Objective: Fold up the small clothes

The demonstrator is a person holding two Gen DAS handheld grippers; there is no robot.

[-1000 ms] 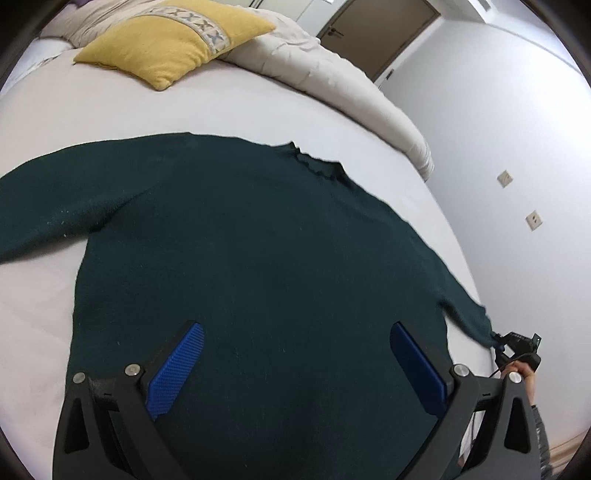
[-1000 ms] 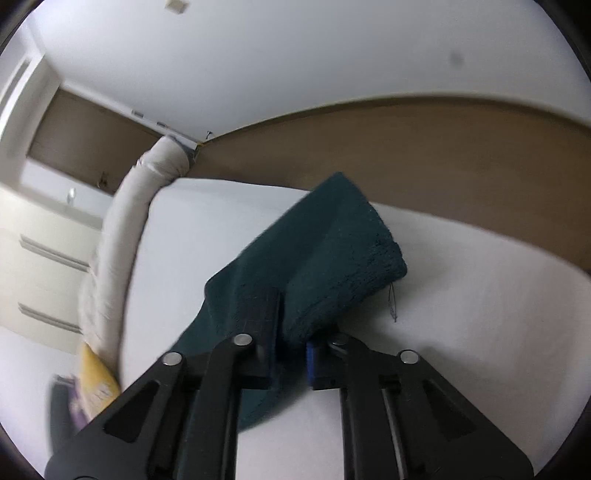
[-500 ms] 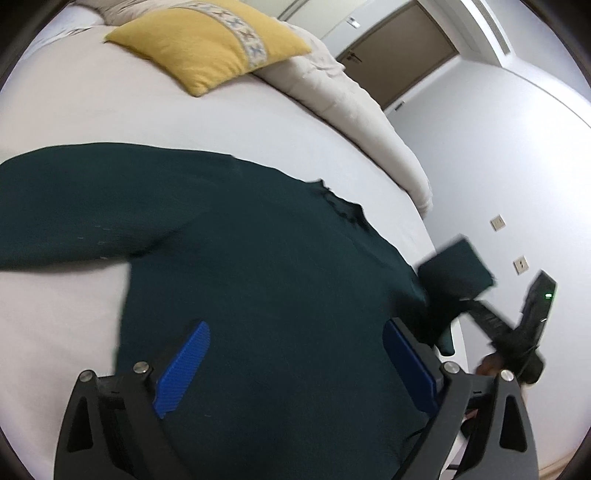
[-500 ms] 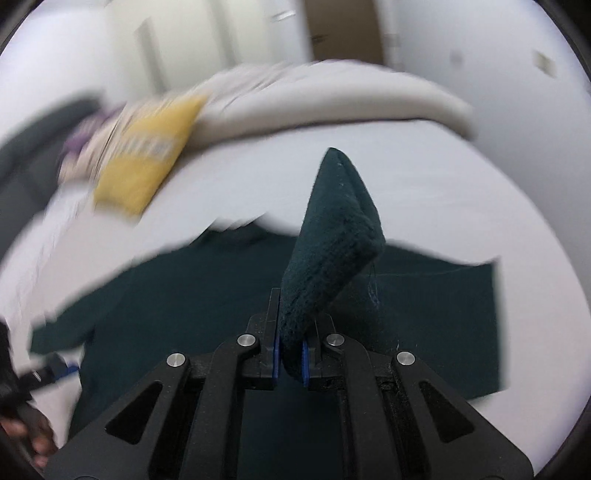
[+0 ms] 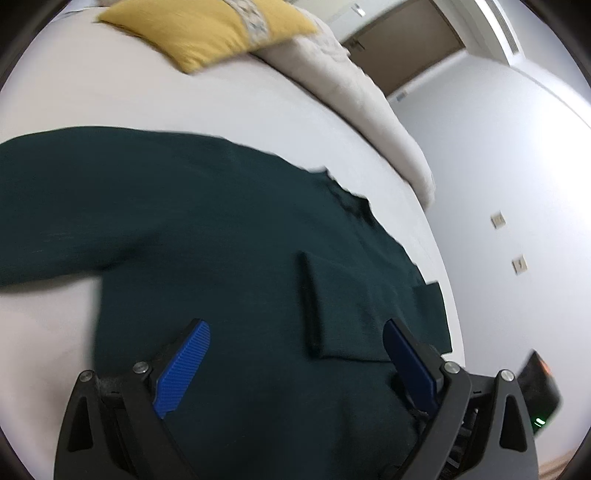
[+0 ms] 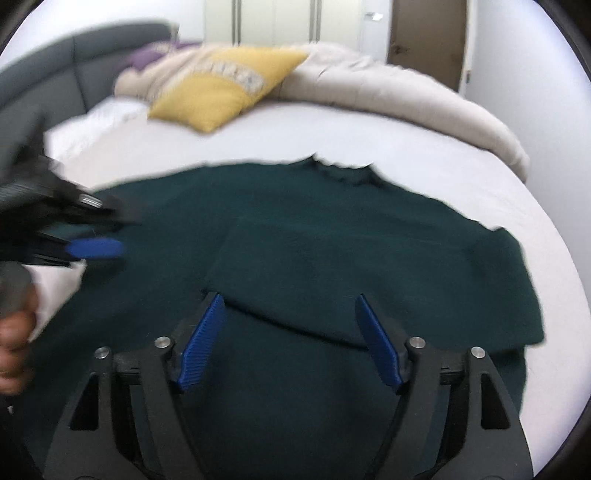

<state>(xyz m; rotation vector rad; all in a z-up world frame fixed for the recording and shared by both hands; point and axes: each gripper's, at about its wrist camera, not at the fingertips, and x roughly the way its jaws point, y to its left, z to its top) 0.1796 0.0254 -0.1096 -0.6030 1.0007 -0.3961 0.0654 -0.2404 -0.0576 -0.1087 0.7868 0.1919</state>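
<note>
A dark green sweater (image 5: 207, 229) lies flat on the white bed (image 5: 92, 96). Its right sleeve (image 5: 343, 306) is folded in across the body; it also shows in the right wrist view (image 6: 317, 269). Its left sleeve (image 5: 48, 206) stretches out to the left. My left gripper (image 5: 295, 365) is open and empty above the sweater's lower body. My right gripper (image 6: 290, 339) is open and empty just above the folded sleeve's cuff end. The left gripper (image 6: 74, 236) shows blurred at the left of the right wrist view.
A yellow pillow (image 5: 218, 29) and a rolled beige duvet (image 5: 354, 96) lie at the head of the bed. A grey headboard (image 6: 66, 66) stands behind. A white wall (image 5: 517, 184) runs along the bed's right edge, with a brown door (image 5: 402, 44) beyond.
My right gripper carried the right sleeve in over the sweater's body, let it go and opened. The left gripper shifted a little to the left, still open.
</note>
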